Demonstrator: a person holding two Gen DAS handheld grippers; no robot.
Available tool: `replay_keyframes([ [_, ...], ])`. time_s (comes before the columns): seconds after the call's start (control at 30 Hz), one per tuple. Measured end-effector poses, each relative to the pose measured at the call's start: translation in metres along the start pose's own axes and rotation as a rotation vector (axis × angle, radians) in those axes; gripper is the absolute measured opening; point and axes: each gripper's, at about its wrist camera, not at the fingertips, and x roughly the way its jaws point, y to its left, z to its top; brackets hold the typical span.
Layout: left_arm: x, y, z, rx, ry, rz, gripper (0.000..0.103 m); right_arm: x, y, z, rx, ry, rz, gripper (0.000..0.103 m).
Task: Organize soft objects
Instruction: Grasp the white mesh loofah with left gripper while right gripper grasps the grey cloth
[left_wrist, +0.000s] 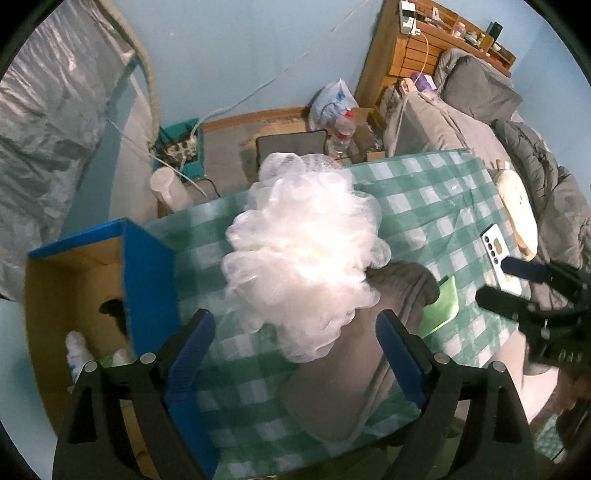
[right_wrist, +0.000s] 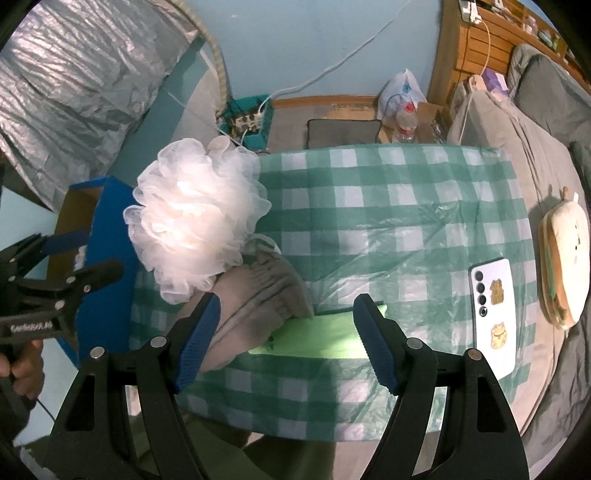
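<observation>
A white mesh bath pouf (left_wrist: 306, 254) lies on a grey garment (left_wrist: 351, 376) on the green checked tablecloth (left_wrist: 424, 206). My left gripper (left_wrist: 295, 354) is open, its blue pads on either side of the pouf's near edge and above the garment. In the right wrist view the pouf (right_wrist: 195, 218) sits at the left over the grey garment (right_wrist: 258, 295), next to a light green pad (right_wrist: 317, 336). My right gripper (right_wrist: 288, 336) is open and empty above the garment's edge and the green pad. A blue cardboard box (left_wrist: 147, 280) stands open at the table's left.
A white phone (right_wrist: 493, 314) lies on the cloth at the right. A cream plush toy (right_wrist: 565, 258) rests on the grey bed beside the table. The box (right_wrist: 107, 221) holds some soft items. A water bottle (left_wrist: 341, 136) and bags stand on the floor behind.
</observation>
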Motion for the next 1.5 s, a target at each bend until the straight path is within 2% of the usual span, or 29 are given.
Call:
replay_keyframes([
  [0.4, 0.038, -0.008, 0.030, 0.029, 0.054, 0.004, 0.090, 0.012, -0.010, 0.000, 0.037, 0.015, -0.005, 0.075],
  [0.63, 0.071, -0.008, 0.039, 0.015, 0.117, 0.002, 0.094, 0.027, -0.011, 0.005, 0.051, 0.037, -0.009, 0.075],
  [0.73, 0.087, -0.012, 0.041, 0.036, 0.157, 0.029, 0.094, 0.030, -0.012, 0.004, 0.057, 0.048, -0.007, 0.075],
  [0.87, 0.096, -0.016, 0.043, 0.076, 0.168, 0.055, 0.099, 0.035, -0.014, 0.004, 0.068, 0.057, -0.008, 0.075],
  [1.23, 0.132, 0.004, 0.049, 0.040, 0.247, 0.042, 0.101, 0.070, -0.001, 0.011, 0.079, 0.120, 0.056, 0.075],
  [1.3, 0.134, 0.006, 0.048, 0.048, 0.244, 0.053, 0.094, 0.075, 0.001, 0.010, 0.086, 0.133, 0.067, 0.075],
  [1.37, 0.137, 0.010, 0.046, 0.051, 0.243, 0.067, 0.080, 0.080, 0.003, 0.009, 0.093, 0.146, 0.070, 0.075],
  [1.5, 0.131, 0.019, 0.043, 0.018, 0.217, 0.030, 0.068, 0.087, 0.004, 0.005, 0.108, 0.156, 0.064, 0.075],
])
